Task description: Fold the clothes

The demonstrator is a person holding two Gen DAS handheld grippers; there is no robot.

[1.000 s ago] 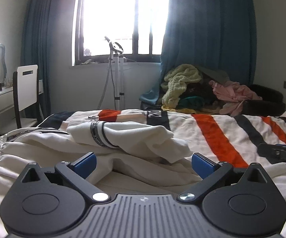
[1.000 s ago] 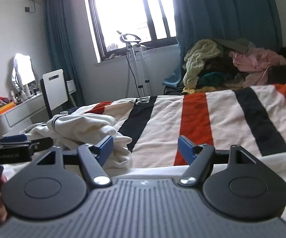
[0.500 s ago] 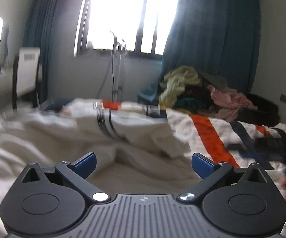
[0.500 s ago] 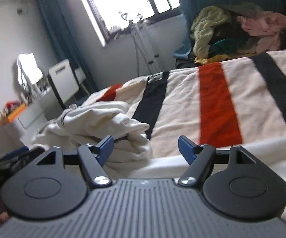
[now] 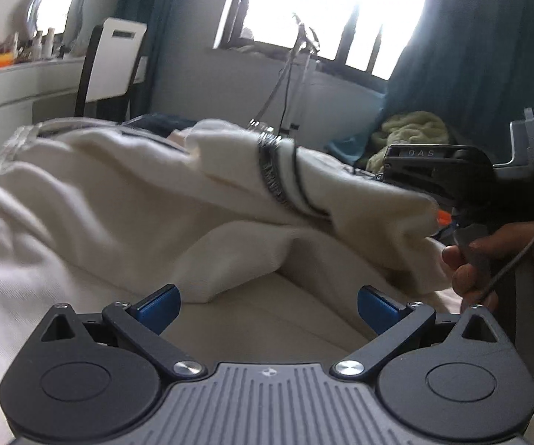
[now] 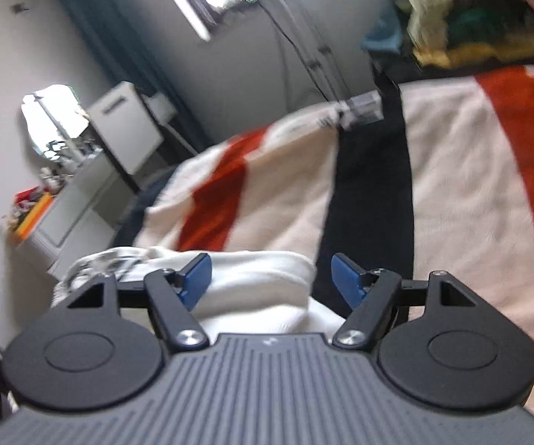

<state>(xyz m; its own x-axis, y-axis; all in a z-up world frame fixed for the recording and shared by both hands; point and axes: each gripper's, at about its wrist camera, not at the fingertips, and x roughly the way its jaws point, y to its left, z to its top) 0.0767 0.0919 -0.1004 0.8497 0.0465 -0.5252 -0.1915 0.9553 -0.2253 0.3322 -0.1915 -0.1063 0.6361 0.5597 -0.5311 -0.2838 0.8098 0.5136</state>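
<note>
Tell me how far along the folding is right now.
Barely started. Done: nothing looks folded; the cream garment lies crumpled on the striped blanket. In hand: the right gripper has open jaws around the garment's bunched end, not closed; the left gripper is open over cream cloth. Left: grasp, spread flat, then fold.

Bunched cream garment (image 5: 230, 185) blocks ahead; striped blanket (image 6: 471, 185) lies open.

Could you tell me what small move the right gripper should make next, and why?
Probably ease the right gripper slightly forward and close it on the bunched cream-white garment: its blue fingers stand open with the fabric's end between them, not yet pinched. The left gripper is also open, over flat cloth.
</note>
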